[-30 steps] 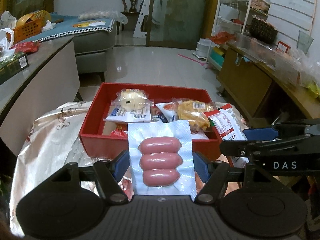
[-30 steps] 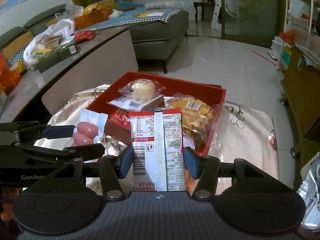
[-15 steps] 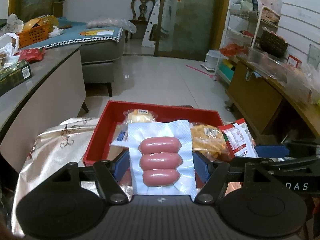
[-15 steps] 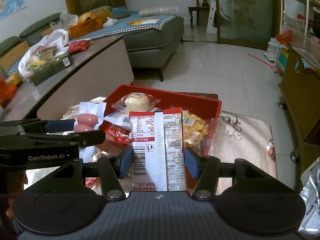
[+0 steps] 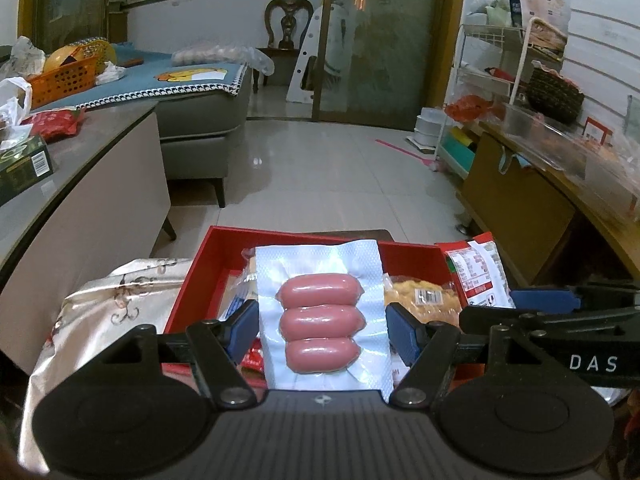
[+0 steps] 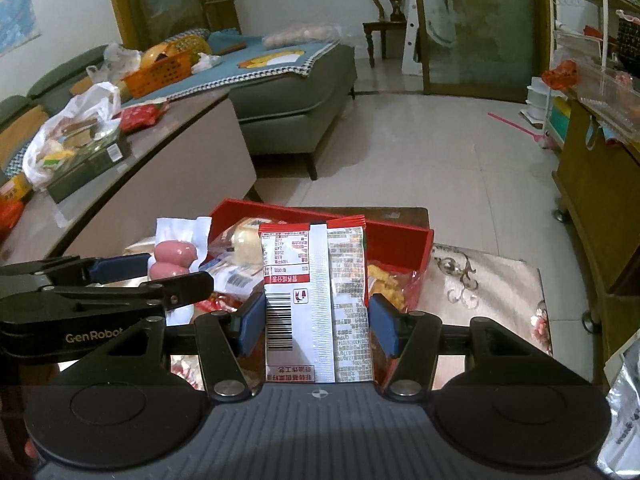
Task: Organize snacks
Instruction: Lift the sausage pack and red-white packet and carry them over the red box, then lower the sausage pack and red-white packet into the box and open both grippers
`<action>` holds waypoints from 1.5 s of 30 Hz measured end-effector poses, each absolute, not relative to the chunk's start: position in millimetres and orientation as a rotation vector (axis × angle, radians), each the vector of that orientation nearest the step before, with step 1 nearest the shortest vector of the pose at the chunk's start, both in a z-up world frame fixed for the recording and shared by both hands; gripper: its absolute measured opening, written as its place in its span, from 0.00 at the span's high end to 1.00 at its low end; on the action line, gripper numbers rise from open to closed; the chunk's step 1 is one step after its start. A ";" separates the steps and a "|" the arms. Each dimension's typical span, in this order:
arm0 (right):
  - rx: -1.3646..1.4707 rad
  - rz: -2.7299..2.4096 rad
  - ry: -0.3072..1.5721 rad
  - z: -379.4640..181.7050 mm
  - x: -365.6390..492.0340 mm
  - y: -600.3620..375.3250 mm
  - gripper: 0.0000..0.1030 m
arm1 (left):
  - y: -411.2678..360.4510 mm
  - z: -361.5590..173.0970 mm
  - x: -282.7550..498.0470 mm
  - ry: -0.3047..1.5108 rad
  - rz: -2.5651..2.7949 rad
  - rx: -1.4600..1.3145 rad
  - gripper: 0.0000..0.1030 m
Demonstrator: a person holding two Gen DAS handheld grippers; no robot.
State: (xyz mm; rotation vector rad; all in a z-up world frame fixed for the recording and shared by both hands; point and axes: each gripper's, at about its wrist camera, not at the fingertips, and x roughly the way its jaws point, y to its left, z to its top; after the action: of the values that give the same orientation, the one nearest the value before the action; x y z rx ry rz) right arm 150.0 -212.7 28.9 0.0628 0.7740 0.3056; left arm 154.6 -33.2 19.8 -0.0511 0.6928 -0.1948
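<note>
My left gripper [image 5: 322, 326] is shut on a clear pack of three pink sausages [image 5: 320, 316], held above the near side of the red box [image 5: 208, 256]. My right gripper [image 6: 316, 322] is shut on a red-and-white snack packet [image 6: 316, 300], held upright above the box's near right part [image 6: 396, 240]. The box holds a bun in wrap [image 6: 244, 244], a yellow snack bag [image 5: 420, 300] and other packets. Each gripper shows in the other's view: the right one [image 5: 544, 300] at the right, the left one [image 6: 120, 268] at the left.
The box stands on a small table with a shiny patterned cloth [image 6: 488, 292]. A grey counter [image 6: 140, 148] with bags and a dark box lies left. A sofa [image 6: 288, 92] is behind. A wooden cabinet [image 5: 520, 200] and wire rack stand right.
Both grippers have risen and tilted up with their packs. The box now sits lower in both views and more of the room shows.
</note>
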 end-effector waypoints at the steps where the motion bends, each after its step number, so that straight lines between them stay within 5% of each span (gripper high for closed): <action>1: 0.065 0.303 0.775 27.6 153.0 -213.2 0.37 | -33.7 19.4 157.6 0.693 -0.194 -0.051 0.39; 45: 0.081 0.287 0.823 -9.5 221.8 -204.6 0.34 | -39.6 -23.9 230.9 0.794 -0.110 -0.037 0.39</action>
State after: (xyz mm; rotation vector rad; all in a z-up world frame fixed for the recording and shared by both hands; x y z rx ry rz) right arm 221.8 -204.6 -9.5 0.0811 0.8232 0.2873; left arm 230.9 -39.6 -23.9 -0.0374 0.7936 -0.1100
